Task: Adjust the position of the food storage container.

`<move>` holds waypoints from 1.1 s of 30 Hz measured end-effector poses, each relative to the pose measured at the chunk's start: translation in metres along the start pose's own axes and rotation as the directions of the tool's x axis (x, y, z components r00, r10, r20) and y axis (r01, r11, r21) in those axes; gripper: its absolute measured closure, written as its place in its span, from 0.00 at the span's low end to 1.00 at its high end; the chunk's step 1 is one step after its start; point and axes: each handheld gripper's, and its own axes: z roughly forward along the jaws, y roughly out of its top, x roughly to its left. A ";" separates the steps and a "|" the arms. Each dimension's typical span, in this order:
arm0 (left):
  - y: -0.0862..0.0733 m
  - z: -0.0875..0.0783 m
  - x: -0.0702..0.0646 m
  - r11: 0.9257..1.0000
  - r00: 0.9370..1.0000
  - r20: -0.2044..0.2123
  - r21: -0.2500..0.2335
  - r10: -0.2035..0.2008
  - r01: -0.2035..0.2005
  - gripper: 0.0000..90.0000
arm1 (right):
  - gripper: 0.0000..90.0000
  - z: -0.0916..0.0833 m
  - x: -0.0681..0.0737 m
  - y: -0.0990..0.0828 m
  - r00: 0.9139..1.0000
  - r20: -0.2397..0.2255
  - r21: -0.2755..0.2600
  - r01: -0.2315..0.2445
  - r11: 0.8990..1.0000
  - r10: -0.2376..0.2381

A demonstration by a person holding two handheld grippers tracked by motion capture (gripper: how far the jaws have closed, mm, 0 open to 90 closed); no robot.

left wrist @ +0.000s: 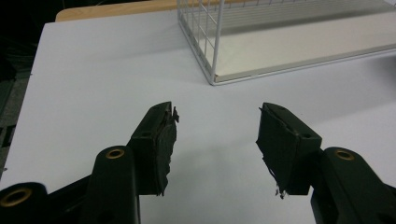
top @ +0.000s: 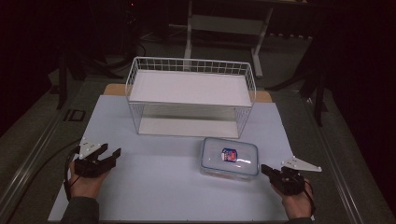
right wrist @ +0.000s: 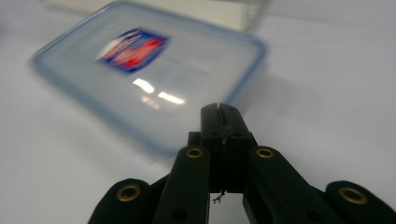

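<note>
the lidded clear plastic food container (top: pixel 229 157) lies flat on the white table sheet (top: pixel 154 186), near-right of the wire shelf rack (top: pixel 191 95); judge it light, rigid and slick, so grip across a lid rim edge. your right gripper (top: pixel 264 170) is clenched on nothing just right of it, your left gripper (top: pixel 111 153) released and well apart. the contents cannot be made out, and the right gripper view is blurred.
</note>
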 end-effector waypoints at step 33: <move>0.000 -0.001 -0.003 1.000 1.000 0.018 -0.007 0.022 -0.022 0.51 | 1.00 0.099 0.043 0.047 0.996 -0.093 0.104 0.027 0.994 -0.017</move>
